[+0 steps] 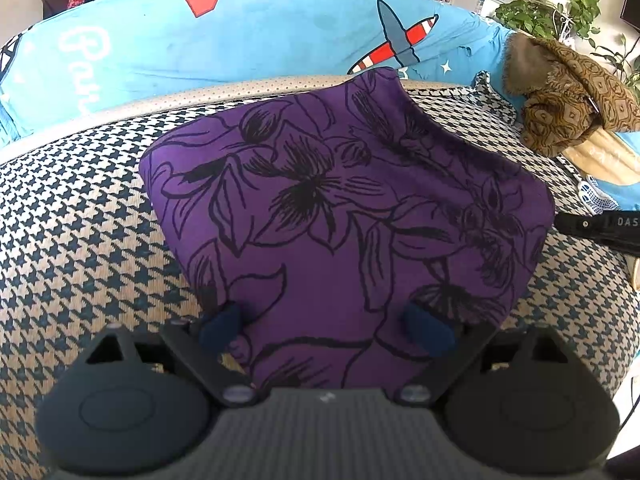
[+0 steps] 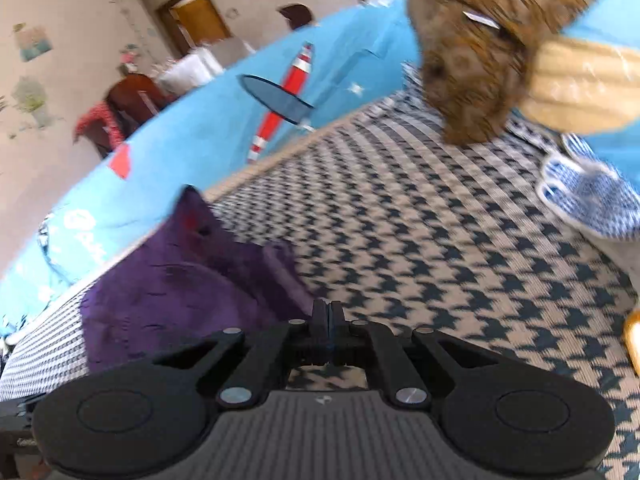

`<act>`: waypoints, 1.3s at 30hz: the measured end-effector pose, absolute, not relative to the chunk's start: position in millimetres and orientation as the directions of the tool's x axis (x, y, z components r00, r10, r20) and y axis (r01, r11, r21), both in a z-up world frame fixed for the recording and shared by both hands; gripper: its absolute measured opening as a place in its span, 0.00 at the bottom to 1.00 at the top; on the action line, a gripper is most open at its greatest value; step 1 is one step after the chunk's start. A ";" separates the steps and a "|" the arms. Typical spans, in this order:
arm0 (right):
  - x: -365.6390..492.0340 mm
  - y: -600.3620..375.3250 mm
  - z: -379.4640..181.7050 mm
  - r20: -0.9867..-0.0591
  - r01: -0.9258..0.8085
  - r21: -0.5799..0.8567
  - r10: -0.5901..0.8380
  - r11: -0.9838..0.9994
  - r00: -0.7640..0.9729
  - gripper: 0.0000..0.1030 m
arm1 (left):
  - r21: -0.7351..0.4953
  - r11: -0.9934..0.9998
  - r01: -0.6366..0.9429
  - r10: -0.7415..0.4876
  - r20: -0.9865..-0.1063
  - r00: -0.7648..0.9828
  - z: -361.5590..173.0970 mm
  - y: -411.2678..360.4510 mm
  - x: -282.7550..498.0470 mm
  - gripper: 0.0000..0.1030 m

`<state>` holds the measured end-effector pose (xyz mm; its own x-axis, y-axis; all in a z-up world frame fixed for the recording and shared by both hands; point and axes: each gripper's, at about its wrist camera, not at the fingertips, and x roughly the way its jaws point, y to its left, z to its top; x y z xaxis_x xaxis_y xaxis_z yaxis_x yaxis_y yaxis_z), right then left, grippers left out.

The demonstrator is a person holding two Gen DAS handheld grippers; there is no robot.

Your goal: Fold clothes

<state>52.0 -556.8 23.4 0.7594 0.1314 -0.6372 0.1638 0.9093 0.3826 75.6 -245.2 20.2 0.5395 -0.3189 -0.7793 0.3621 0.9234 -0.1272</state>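
One purple garment [image 1: 340, 216], folded, black flower lines across it, lying on the houndstooth cushion [image 1: 80, 248] near its back edge, by the blue cover [image 1: 240, 40]. Left gripper [image 1: 326, 330] spread wide, both blue pads [image 1: 220, 326] resting on the garment's near edge. Right gripper [image 2: 328, 320] closed tight on nothing, just beside the garment's right edge. One brown bundle [image 1: 568, 100] at the cushion's far right corner.
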 end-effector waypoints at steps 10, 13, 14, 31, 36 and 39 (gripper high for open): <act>36.4 -537.3 51.5 -0.488 0.009 0.287 0.138 0.958 0.862 0.05 | -0.124 0.926 0.357 -0.314 -0.778 0.544 20.1 -246.6 74.9 0.93; 40.9 -525.9 52.1 -0.474 -0.071 0.300 0.213 0.951 0.854 0.05 | -0.123 0.926 0.356 -0.313 -0.778 0.545 19.8 -247.1 74.6 0.93; 43.2 -520.7 51.1 -0.480 -0.092 0.300 0.233 0.950 0.845 0.05 | -0.123 0.926 0.356 -0.313 -0.778 0.545 19.8 -247.0 74.7 0.94; 96.2 -474.4 31.9 -0.536 -0.205 0.286 0.334 0.936 0.776 0.14 | -0.129 0.929 0.347 -0.315 -0.769 0.556 18.8 -248.6 78.9 0.99; 114.1 -475.8 26.3 -0.528 -0.173 0.299 0.313 0.938 0.789 0.14 | -0.138 0.930 0.340 -0.317 -0.769 0.556 18.6 -248.3 80.9 0.99; 123.8 -477.4 22.4 -0.522 -0.150 0.307 0.299 0.940 0.799 0.14 | -0.144 0.931 0.337 -0.319 -0.769 0.554 18.1 -248.1 82.1 0.99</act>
<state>123.8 -477.4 22.4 0.7988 0.2987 -0.5223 -0.1504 0.9396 0.3073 82.1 -248.1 18.1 0.5538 -0.3192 -0.7690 0.3367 0.9306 -0.1438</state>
